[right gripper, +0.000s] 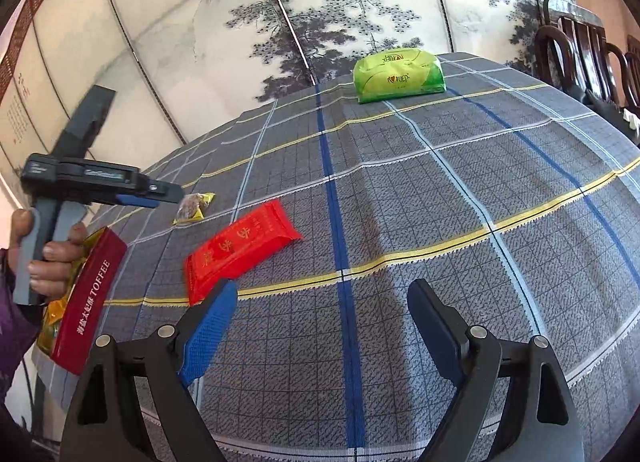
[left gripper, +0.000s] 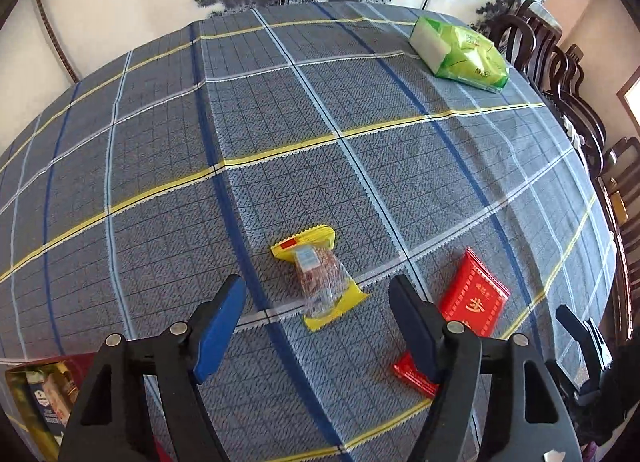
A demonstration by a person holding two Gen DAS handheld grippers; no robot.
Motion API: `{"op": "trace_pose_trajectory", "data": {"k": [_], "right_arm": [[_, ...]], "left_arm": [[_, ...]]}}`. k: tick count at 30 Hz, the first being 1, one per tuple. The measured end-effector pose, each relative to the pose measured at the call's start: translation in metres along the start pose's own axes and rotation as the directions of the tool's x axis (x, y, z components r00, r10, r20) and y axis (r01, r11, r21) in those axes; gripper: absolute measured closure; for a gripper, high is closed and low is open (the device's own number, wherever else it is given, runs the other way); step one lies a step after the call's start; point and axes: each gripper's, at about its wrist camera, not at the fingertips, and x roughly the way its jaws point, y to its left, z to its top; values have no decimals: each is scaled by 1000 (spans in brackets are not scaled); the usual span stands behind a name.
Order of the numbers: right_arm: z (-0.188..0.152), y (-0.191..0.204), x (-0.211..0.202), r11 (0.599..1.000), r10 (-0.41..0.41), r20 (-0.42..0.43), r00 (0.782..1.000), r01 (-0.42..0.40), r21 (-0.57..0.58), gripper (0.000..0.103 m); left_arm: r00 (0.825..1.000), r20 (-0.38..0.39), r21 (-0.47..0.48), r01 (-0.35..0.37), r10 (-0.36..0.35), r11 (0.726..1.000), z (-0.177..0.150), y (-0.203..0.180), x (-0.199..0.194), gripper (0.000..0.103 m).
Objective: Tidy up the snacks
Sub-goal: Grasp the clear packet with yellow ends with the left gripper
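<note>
A yellow snack packet (left gripper: 320, 274) with a clear window lies flat on the checked tablecloth (left gripper: 280, 102). My left gripper (left gripper: 318, 281) hangs over it, open, its blue pads apart on either side and touching nothing. A red packet (left gripper: 474, 298) lies just right of it, partly behind the right finger. In the right wrist view the red packet (right gripper: 240, 250) lies ahead and left of my open right gripper (right gripper: 323, 285), which holds nothing. Farther left there, the yellow packet (right gripper: 194, 206) sits under the left gripper (right gripper: 160, 196), held by a hand (right gripper: 44, 258).
A green tissue pack (right gripper: 398, 74) rests at the far side of the table. A red toffee box (right gripper: 88, 298) with gold packets inside stands at the left table edge. Dark wooden chairs (left gripper: 568, 74) line the right side. A painted screen (right gripper: 320, 2) stands behind.
</note>
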Motion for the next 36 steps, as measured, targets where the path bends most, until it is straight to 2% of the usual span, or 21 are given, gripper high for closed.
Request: {"op": "trace_pose_trajectory", "data": {"k": [5,7,8,9,10,12,13,17,18,20,21,24,25,27,31,33,36], "right_arm": [[-1,3,-1,999,43,12,999,-43,-15,16],[-1,1,-1,999,50,12,999,-50,-6,16],[-1,0,-1,998,55,11,998,-55,0,16],[-1,-2,-1,998,60,8,998,-60,5,16],[-1,-3,0,998,59,5,998,-59,9,16],[0,-3,2,999,52,-8,999,-52,14,16],[0,-2,4,999,49,-18,999,-49,12,16],[2,5,13,1000,10,-80,997,-11,-7,16],[3,8,13,1000,18,-84,996,-18,3,16],[6,13,19,992,97,-105,990,-88,88,16],[8,19,24,989,108,-117,987,-95,114,15],[12,43,42,988,86,-152,985,-64,144,15],[14,52,48,988,73,-162,984,-49,147,14],[18,65,59,989,-12,-173,985,38,146,13],[28,92,82,977,-107,-201,974,140,159,9],[33,105,96,973,-163,-204,965,191,127,2],[40,119,114,964,-236,-198,951,255,75,1]], "left_arm": [[999,-35,-43,-20,18,999,8,4,24,50],[999,-3,-24,-42,42,999,8,0,25,55],[998,14,-6,-62,62,998,8,-4,25,63],[996,28,16,-85,85,996,7,-7,25,78],[995,36,14,-91,90,996,5,-7,24,82],[997,54,-54,-47,50,997,-4,0,14,82],[995,79,-70,-48,53,996,-11,0,5,82],[981,187,-70,-46,58,996,-51,-6,-46,82],[979,197,-78,-33,48,996,-62,-4,-57,82],[977,212,-96,-14,34,995,-82,0,-76,82],[976,215,-103,-6,28,995,-90,2,-82,82],[972,234,-115,5,22,993,-116,9,-102,82],[970,243,-116,1,28,993,-124,12,-108,82],[968,249,-119,5,25,993,-134,21,-117,82],[962,272,-134,20,17,991,-152,43,-134,82],[960,281,-151,27,16,988,-161,56,-141,82],[959,283,-159,35,12,987,-172,69,-146,81]]}}
